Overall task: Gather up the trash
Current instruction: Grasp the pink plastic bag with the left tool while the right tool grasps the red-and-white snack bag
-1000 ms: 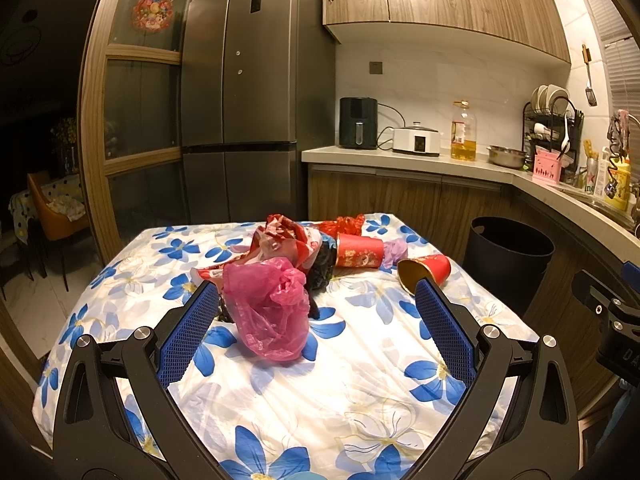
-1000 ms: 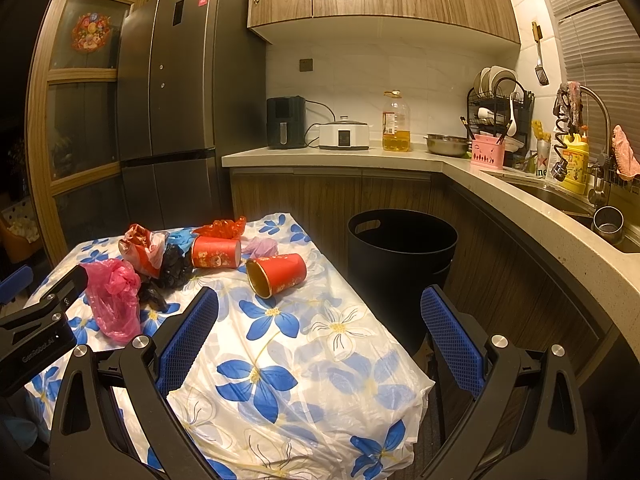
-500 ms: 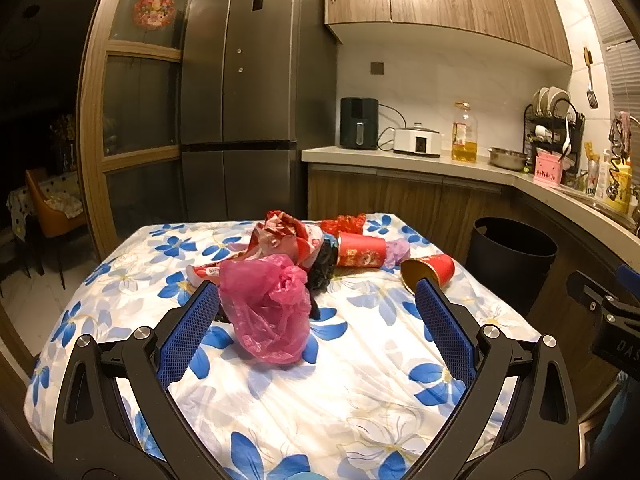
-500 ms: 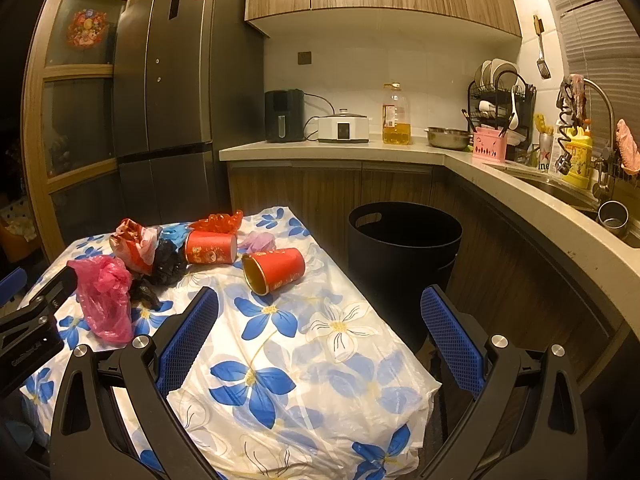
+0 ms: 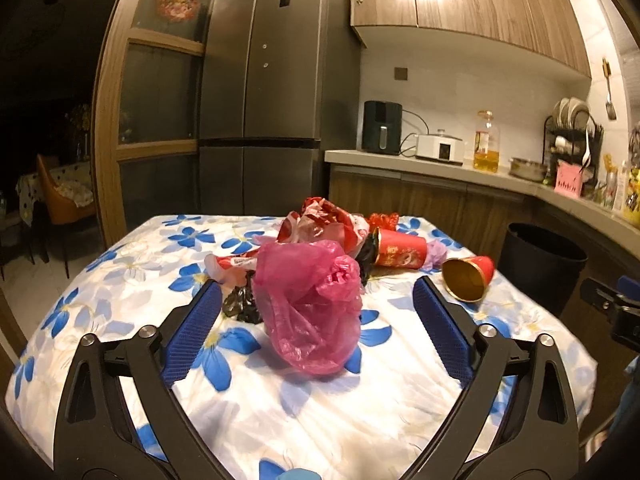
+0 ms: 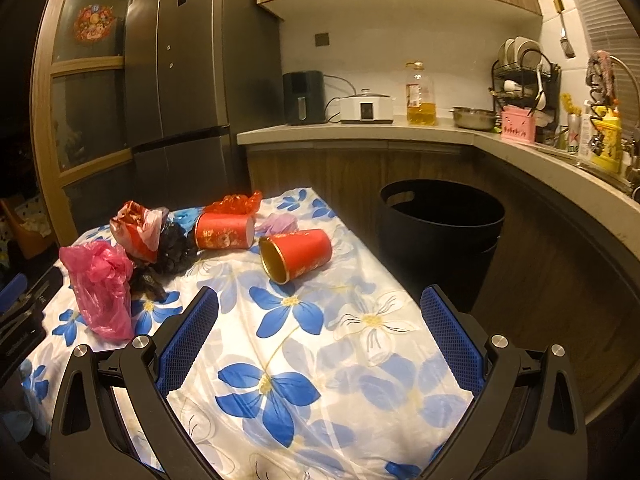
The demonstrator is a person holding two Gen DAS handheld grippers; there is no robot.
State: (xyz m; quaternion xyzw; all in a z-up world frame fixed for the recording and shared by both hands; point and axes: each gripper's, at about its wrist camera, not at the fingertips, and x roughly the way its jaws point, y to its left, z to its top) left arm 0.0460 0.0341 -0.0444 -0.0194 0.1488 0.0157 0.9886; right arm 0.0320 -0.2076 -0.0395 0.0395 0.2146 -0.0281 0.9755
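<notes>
Trash lies in a heap on the flowered tablecloth (image 5: pixel 280 412). A crumpled pink plastic bag (image 5: pixel 310 304) sits nearest, between the wide-apart fingers of my open left gripper (image 5: pixel 316 320). Behind it lie a black bag (image 5: pixel 240 304), a red and white wrapper (image 5: pixel 324 224) and two red paper cups on their sides (image 5: pixel 400 249) (image 5: pixel 468 278). In the right wrist view my right gripper (image 6: pixel 320 328) is open above the cloth, short of the near red cup (image 6: pixel 296 254); the pink bag (image 6: pixel 100 284) is to its left. A black bin (image 6: pixel 440 224) stands beside the table.
A dark fridge (image 5: pixel 272 92) stands behind the table. The kitchen counter (image 6: pixel 360 132) carries an air fryer, a cooker, an oil bottle, a dish rack and a sink. A wooden glass door (image 5: pixel 160 92) is at the left. The bin (image 5: pixel 540 264) fills the gap between table and counter.
Both grippers have moved forward towards the trash, so the pink bag and the red cup appear larger. Both stay open and empty.
</notes>
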